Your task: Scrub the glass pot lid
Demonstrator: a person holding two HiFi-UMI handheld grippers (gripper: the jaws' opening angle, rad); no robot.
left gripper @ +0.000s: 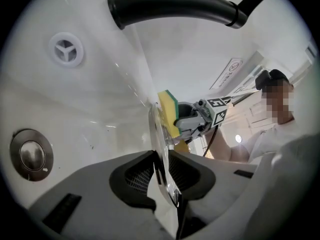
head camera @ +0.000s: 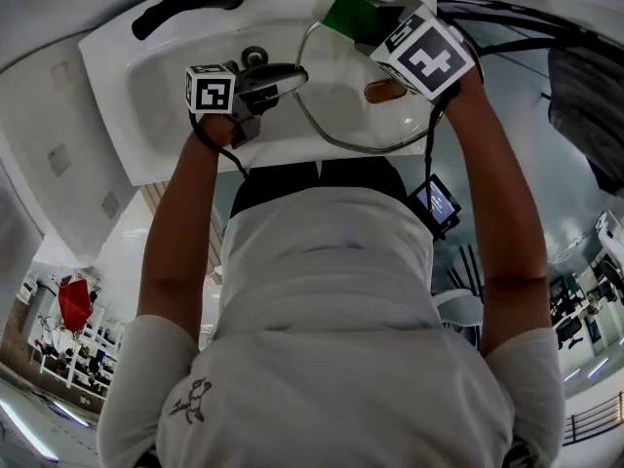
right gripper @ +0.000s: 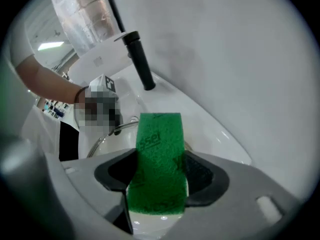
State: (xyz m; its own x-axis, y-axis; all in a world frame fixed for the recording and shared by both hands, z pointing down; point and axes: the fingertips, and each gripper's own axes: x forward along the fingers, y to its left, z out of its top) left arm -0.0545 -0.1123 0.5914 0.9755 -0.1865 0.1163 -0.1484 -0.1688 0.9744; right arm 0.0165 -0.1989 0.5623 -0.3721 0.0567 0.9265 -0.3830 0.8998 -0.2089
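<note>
One lid (head camera: 336, 136), one sponge (head camera: 348, 14), one sink (head camera: 156, 91), one faucet (head camera: 185, 3), two grippers. Both forearms reach straight out over the basin. The left gripper (head camera: 288, 78) is clamped narrow on the lid's rim at its 9 o'clock, while the right gripper (head camera: 375, 22) pinches the sponge, set against the glass near 12 o'clock.

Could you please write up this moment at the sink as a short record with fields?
setting: white sink with a black faucet
left gripper: fingers shut on the rim of the glass lid, held on edge over the basin
right gripper: fingers shut on a green-and-yellow sponge
contact: the sponge appears to lie against one face of the lid
basin floor: round metal stopper
</note>
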